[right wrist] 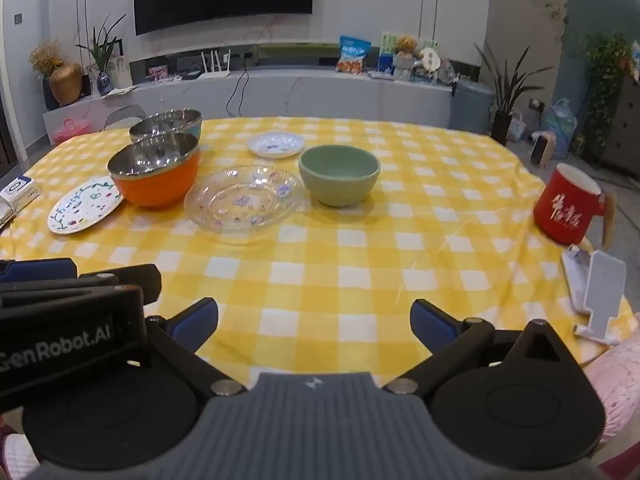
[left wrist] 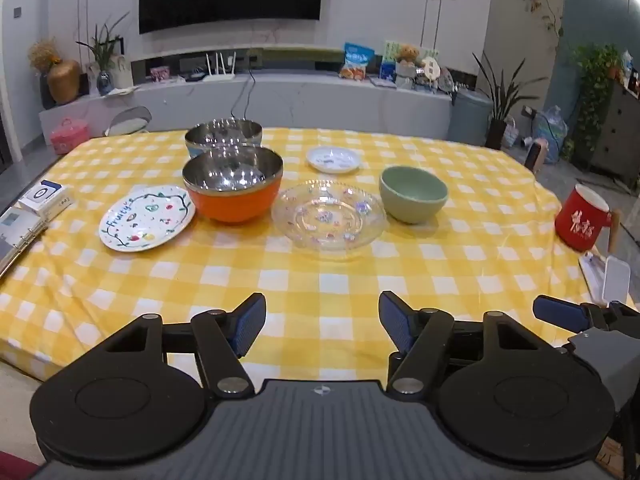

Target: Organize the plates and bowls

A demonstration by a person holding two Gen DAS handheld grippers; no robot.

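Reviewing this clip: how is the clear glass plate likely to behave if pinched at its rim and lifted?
The clear glass plate looks rigid and probably breakable, given its transparent, glossy body. Its smooth rim may slip between pads, so a firm pinch seems wise. It is broad and shallow, so held at one edge it would likely sag away from level.

- The glass plate (left wrist: 329,216) lies on the bench (left wrist: 320,280), near the middle of the crockery.
- Just left of the glass plate stands a steel-lined bowl (left wrist: 233,188); behind that bowl, touching or nearly so, stands a second steel bowl (left wrist: 223,136).
- Farther left of the glass plate, beside the nearer bowl, lies the painted plate (left wrist: 146,218).
- Just right of the glass plate stands the ceramic bowl (left wrist: 413,194).
- Behind the glass plate lies the small plate (left wrist: 333,159).
- Well to its right, at the bench edge, stands a mug (left wrist: 584,220).
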